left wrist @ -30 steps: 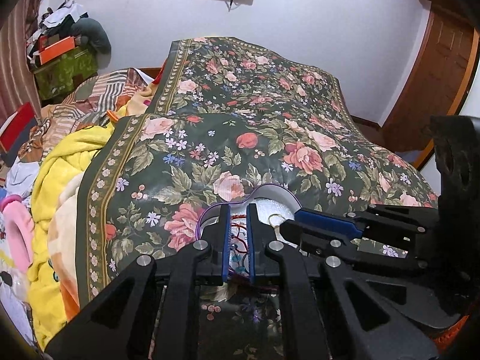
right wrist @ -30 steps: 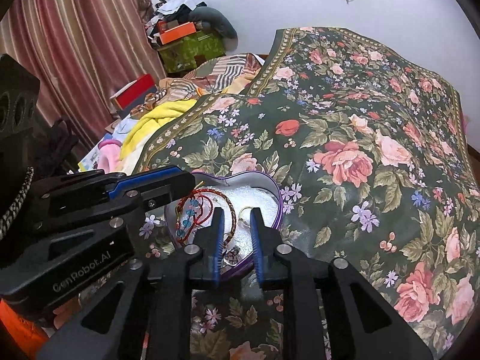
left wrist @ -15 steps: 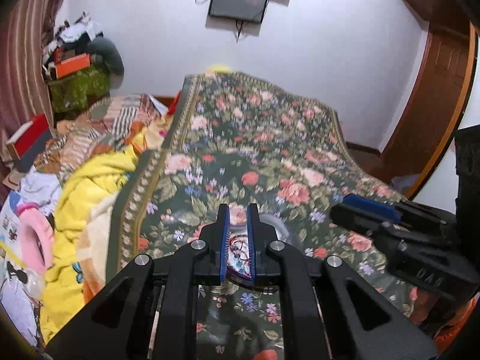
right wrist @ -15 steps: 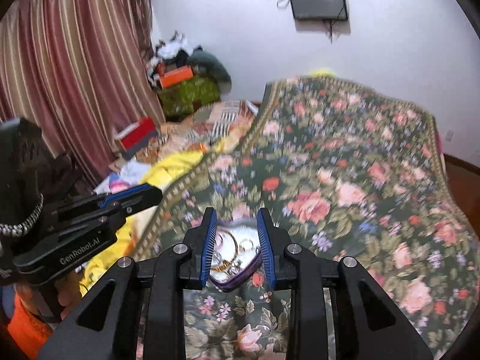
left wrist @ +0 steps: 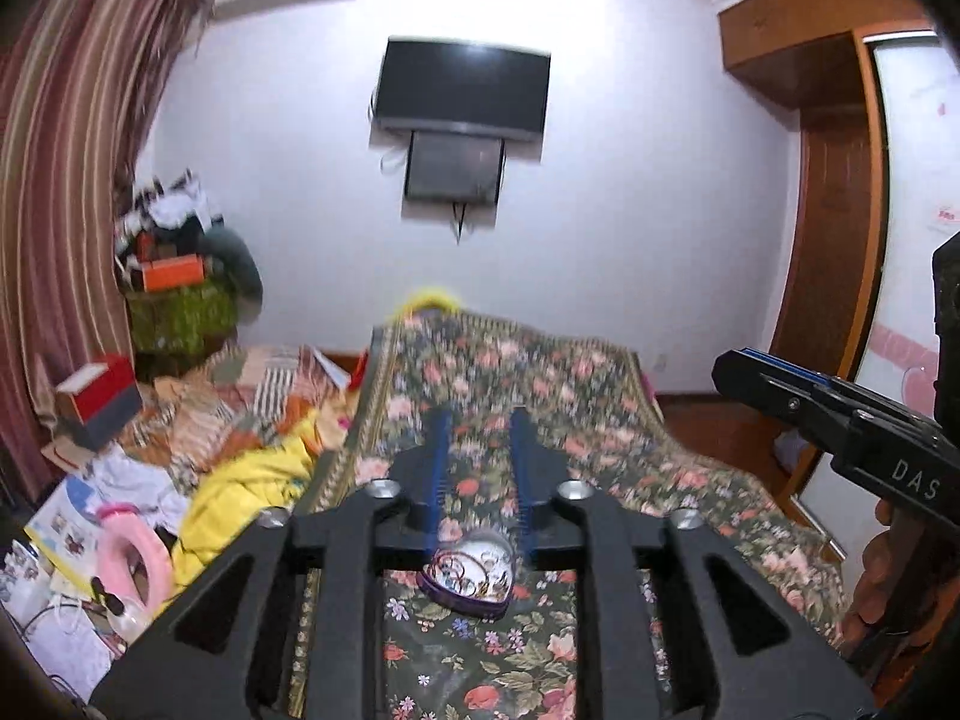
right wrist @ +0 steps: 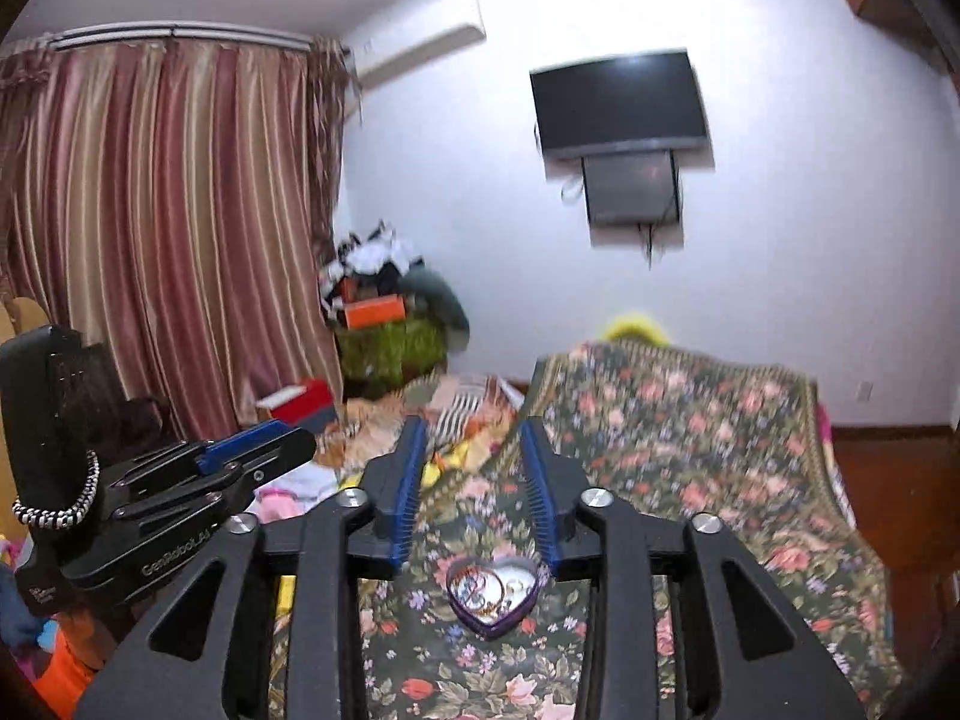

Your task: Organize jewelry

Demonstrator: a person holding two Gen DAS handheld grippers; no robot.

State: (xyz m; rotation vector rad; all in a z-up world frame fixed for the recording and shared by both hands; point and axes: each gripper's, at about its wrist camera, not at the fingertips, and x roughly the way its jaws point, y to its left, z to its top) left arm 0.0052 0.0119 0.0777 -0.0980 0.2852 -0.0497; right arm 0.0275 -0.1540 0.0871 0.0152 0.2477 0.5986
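Jewelry sits in the heart-shaped box (right wrist: 493, 595) on the floral bedspread (right wrist: 708, 480). Left gripper (left wrist: 477, 438) and right gripper (right wrist: 474, 450) hang above the box, jaws spread, empty. Looks basically finished; next, maybe find its lid.

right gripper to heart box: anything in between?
Nothing. In the right wrist view the right gripper hangs open above the heart box; only floral bedspread shows in that stretch.
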